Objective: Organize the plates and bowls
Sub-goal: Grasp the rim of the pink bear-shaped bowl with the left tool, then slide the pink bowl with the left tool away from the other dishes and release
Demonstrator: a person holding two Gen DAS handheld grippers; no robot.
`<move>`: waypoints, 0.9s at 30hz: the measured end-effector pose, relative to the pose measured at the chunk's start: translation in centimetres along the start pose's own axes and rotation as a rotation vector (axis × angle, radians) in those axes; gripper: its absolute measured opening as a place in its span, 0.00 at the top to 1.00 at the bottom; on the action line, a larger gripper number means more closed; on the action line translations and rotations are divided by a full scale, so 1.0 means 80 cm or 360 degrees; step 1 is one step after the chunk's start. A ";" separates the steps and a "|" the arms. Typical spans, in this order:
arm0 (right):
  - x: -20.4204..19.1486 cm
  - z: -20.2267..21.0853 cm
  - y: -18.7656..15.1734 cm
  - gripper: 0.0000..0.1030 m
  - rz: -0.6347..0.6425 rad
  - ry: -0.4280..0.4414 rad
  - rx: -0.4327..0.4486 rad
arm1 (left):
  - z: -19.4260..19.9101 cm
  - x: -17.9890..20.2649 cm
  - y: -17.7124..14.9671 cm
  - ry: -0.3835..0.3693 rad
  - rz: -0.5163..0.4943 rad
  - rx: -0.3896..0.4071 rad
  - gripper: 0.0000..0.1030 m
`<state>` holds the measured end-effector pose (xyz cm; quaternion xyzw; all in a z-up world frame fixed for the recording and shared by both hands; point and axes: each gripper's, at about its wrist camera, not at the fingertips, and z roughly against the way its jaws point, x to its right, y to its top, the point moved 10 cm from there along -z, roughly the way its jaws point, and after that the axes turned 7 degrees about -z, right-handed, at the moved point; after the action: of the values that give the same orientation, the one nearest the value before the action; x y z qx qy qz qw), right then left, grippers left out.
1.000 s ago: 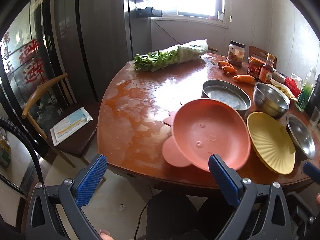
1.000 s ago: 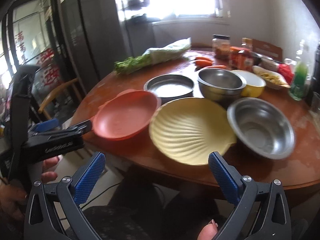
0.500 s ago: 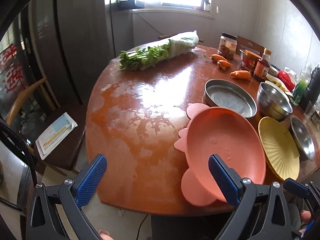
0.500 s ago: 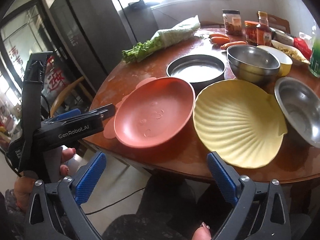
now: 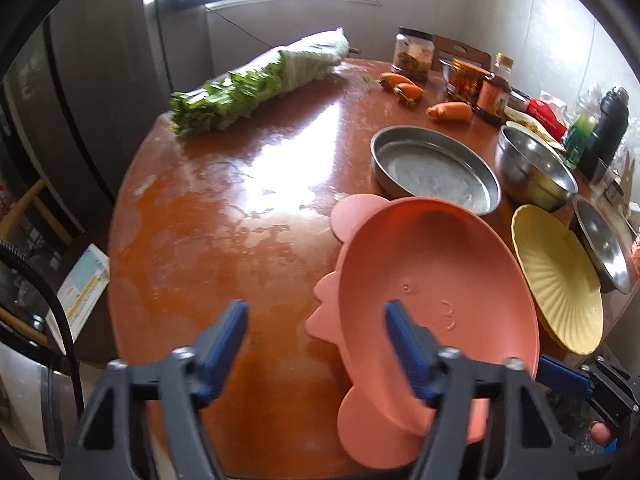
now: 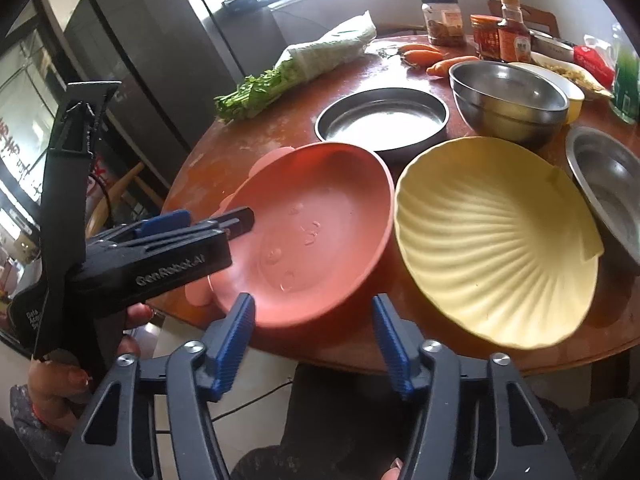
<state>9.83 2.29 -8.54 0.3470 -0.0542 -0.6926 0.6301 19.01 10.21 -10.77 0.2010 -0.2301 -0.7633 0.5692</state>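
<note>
Two grippers closing in on the pink plate at the tabletop (image 5: 224,216) edge.
Pink plate (image 6: 316,232) sits beside the yellow shell plate (image 6: 496,240); left gripper (image 5: 314,330) and right gripper (image 6: 312,322) have just been narrowing their jaws, still spread, pinching nothing: a grasp looks imminent.

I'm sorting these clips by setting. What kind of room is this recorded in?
Most likely a home kitchen or dining room: a round wooden table holds metal bowls, jars of sauce, carrots and wrapped leafy greens, with a wooden chair beside it.
</note>
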 end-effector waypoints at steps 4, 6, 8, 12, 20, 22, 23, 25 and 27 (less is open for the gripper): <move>-0.003 -0.007 0.006 0.56 0.0026 -0.0022 0.0022 | -0.008 0.006 0.000 -0.0078 -0.0020 -0.0008 0.65; -0.003 -0.008 0.012 0.56 0.0041 -0.0028 0.0045 | -0.009 0.002 -0.002 -0.0083 0.0002 -0.0010 0.67; -0.005 -0.009 0.014 0.58 0.0053 -0.0023 0.0050 | -0.007 -0.003 -0.003 -0.0084 0.0022 -0.0004 0.69; -0.017 -0.011 0.019 0.58 0.0088 0.0007 0.0041 | 0.004 -0.015 -0.006 -0.0038 0.0039 0.0004 0.69; -0.060 -0.014 0.034 0.58 0.0184 0.0096 0.0057 | 0.035 -0.054 -0.007 0.0096 0.0091 0.0052 0.69; -0.067 -0.021 0.035 0.58 0.0225 0.0094 0.0065 | 0.031 -0.062 -0.008 0.0122 0.0104 0.0048 0.68; -0.069 -0.027 0.036 0.58 0.0233 0.0090 0.0056 | 0.028 -0.066 -0.009 0.0126 0.0112 0.0044 0.68; -0.070 -0.037 0.036 0.58 0.0245 0.0083 0.0038 | 0.020 -0.074 -0.012 0.0128 0.0145 0.0024 0.68; -0.071 -0.043 0.039 0.58 0.0252 0.0077 0.0043 | 0.014 -0.076 -0.014 0.0127 0.0146 0.0019 0.68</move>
<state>14.10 8.11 -7.20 0.3667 -0.0757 -0.6311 0.6793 19.12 16.48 -10.24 0.2239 -0.2208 -0.7264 0.6111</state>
